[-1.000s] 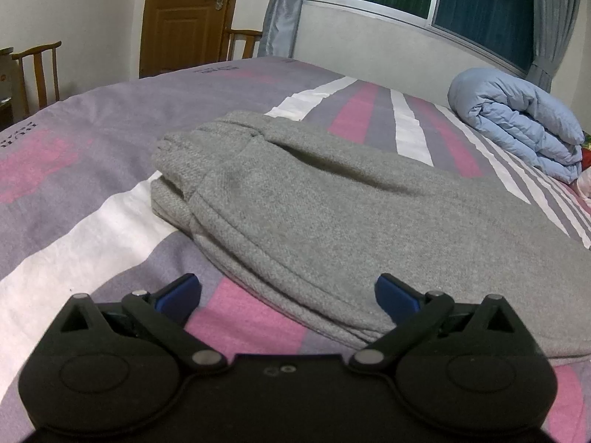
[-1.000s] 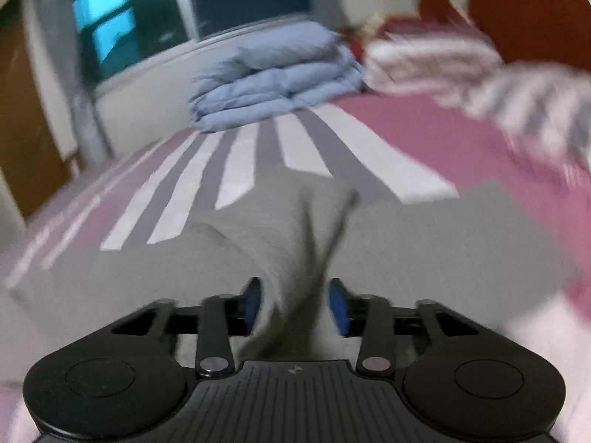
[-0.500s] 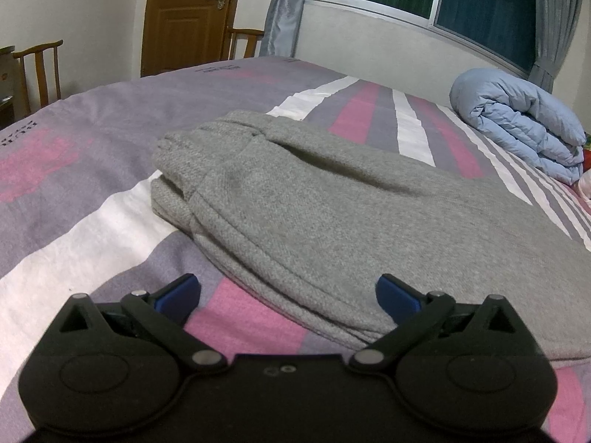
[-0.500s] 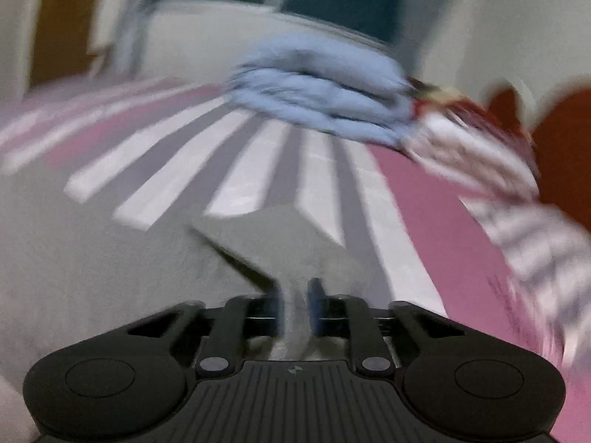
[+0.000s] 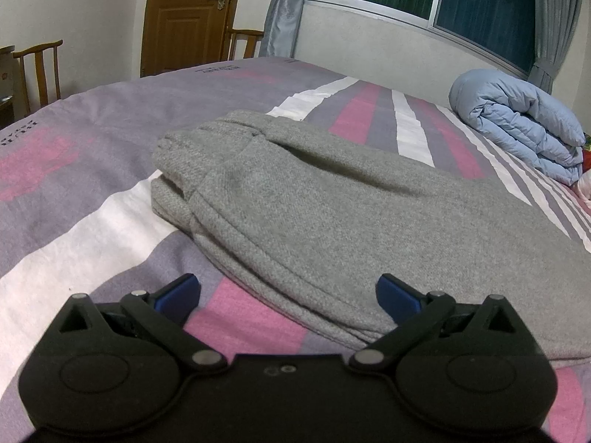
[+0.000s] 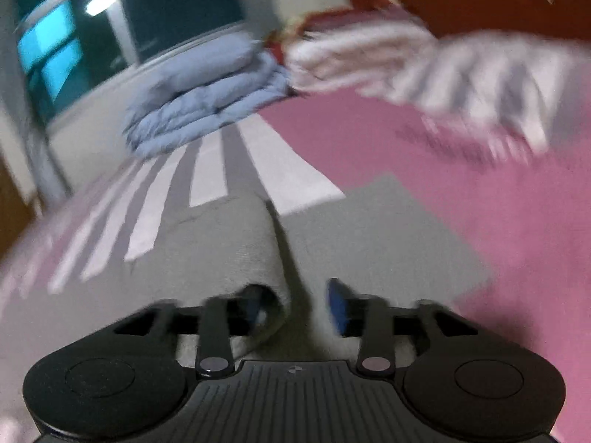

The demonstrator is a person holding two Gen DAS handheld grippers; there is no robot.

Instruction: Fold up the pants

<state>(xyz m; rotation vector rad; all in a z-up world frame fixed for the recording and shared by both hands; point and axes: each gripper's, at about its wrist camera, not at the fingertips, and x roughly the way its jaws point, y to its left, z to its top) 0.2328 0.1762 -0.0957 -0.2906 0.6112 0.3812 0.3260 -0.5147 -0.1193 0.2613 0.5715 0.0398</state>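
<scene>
the right gripper (image 6: 293,306) has let go: half a second ago its blue pads were pinched on a fold of the pants (image 6: 229,258), now they stand apart with the grey cloth lying loose between them, one edge curled against the left pad. the view is blurred, so how flat the cloth has settled i cannot tell. the left gripper (image 5: 288,291) has not moved; it is wide open, holding nothing, low over the near hem of the pants (image 5: 332,214). they lie doubled on the striped bed (image 5: 92,229), waistband at the far left, well short of the blue quilt (image 5: 517,118). one fold looks laid down; another likely remains.
</scene>
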